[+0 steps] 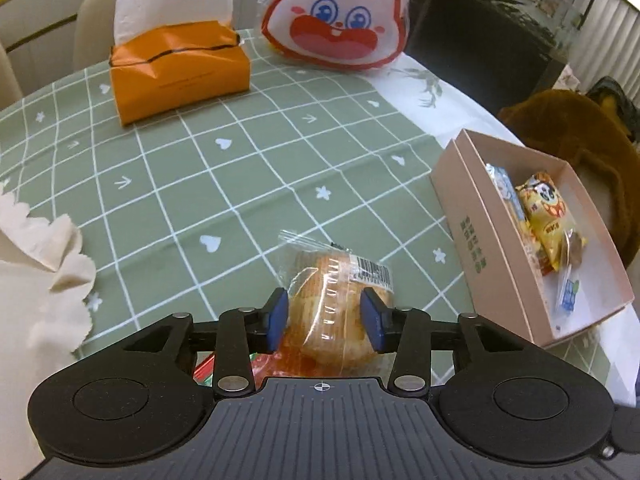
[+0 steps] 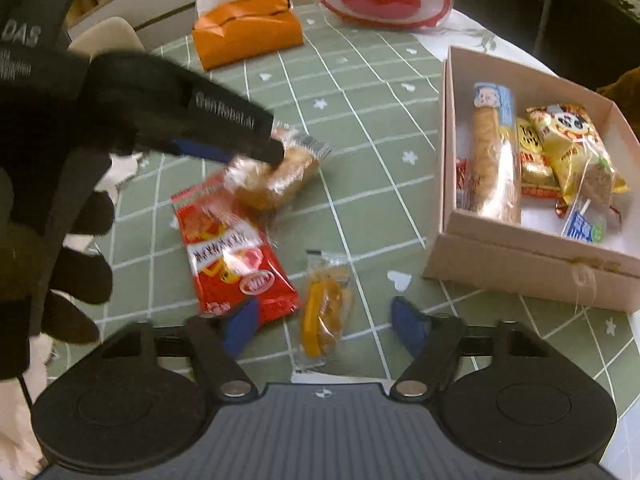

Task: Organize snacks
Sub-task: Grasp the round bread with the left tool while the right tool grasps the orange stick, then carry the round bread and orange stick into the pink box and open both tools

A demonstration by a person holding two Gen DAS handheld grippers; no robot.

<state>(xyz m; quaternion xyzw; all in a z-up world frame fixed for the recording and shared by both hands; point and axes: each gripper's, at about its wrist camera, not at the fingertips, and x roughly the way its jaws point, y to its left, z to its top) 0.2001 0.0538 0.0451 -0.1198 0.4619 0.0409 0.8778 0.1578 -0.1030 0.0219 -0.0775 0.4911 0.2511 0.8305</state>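
Observation:
A clear-wrapped bun point(image 1: 332, 308) lies on the green checked tablecloth, partly over a red snack packet point(image 2: 236, 252). My left gripper point(image 1: 326, 316) straddles the bun; its blue pads sit beside the wrapper without clearly squeezing it. From the right wrist it shows blurred, above the bun point(image 2: 276, 184), held by a black-gloved hand point(image 2: 60, 240). My right gripper point(image 2: 324, 328) is open over a small orange-yellow wrapped snack point(image 2: 324, 312), pads well off either side. The cardboard box point(image 2: 520, 264) at the right holds several snacks, among them a long wrapped roll point(image 2: 492, 160).
An orange tissue box point(image 1: 180, 68) and a rabbit-face bag point(image 1: 336, 20) stand at the table's far side. A cream scalloped cloth point(image 1: 36, 264) lies at the left. Something brown and furry point(image 1: 580, 132) sits beyond the box point(image 1: 460, 184), off the table edge.

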